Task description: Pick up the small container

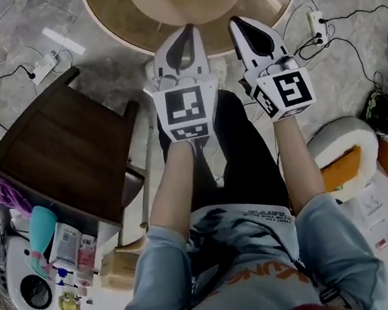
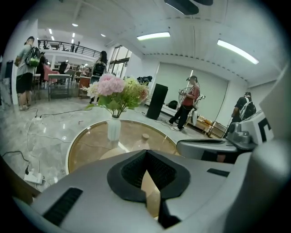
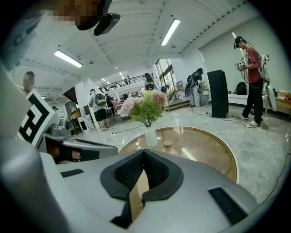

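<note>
Round glass table (image 1: 115, 26) lies ahead of left tongs (image 1: 188, 30) and right tongs (image 1: 235, 21), both closed, gripping nothing.

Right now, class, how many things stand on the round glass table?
2. A white vase of flowers stands toward the table's far side; a small container sits just right of it. The left claw blocks the table's near part, so more may be hidden.

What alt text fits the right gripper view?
The right hand-held gripper, jaws shut and empty, points toward a round glass table holding a white vase of pink flowers, with a small tan container beside it. People stand in the background.
</note>
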Motion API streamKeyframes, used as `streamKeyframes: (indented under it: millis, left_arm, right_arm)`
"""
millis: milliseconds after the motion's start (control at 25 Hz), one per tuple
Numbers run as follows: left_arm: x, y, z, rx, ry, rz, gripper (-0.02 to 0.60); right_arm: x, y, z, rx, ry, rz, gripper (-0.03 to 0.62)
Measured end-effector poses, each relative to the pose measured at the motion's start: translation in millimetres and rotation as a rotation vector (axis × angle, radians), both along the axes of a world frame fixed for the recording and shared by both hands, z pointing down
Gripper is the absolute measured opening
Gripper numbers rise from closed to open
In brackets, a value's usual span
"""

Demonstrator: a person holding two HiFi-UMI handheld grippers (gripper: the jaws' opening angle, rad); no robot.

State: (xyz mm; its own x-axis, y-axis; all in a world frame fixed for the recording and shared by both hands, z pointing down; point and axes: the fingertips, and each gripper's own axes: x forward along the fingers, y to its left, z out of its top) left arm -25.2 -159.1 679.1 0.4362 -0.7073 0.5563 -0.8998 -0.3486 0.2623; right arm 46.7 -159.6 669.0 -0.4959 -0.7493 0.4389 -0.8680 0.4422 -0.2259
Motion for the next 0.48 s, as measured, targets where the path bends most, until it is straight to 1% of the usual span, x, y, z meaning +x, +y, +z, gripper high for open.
streamKeyframes:
  millis: [80,160,240,320,400,480]
  left_arm:
    - [-1,-3,11,-0.009,0.002,-0.013,0.023]
    - [-2,-8,17,-0.001,-0.008,-0.022,0.023]
    - [-6,-11,21,0.017,-0.036,-0.026,0.023]
    - [-9,-13,28,0.014,-0.06,-0.019,0.023]
    - [-11,-13,35,0.0,-0.067,-0.016,0.023]
    - [-13,-15,40,-0.009,-0.068,-0.022,0.023]
  right_arm:
    - [-1,-6,9,0.003,-0.002,-0.011,0.012]
    - [1,-11,19,0.007,-0.002,-0.013,0.014]
    - [3,-17,29,0.01,-0.003,0.0,0.014]
    - [6,-22,39,0.016,0.012,0.022,0.014]
    - [7,-27,48,0.024,0.031,0.024,0.04]
    - [6,-34,57,0.028,0.049,0.005,0.063]
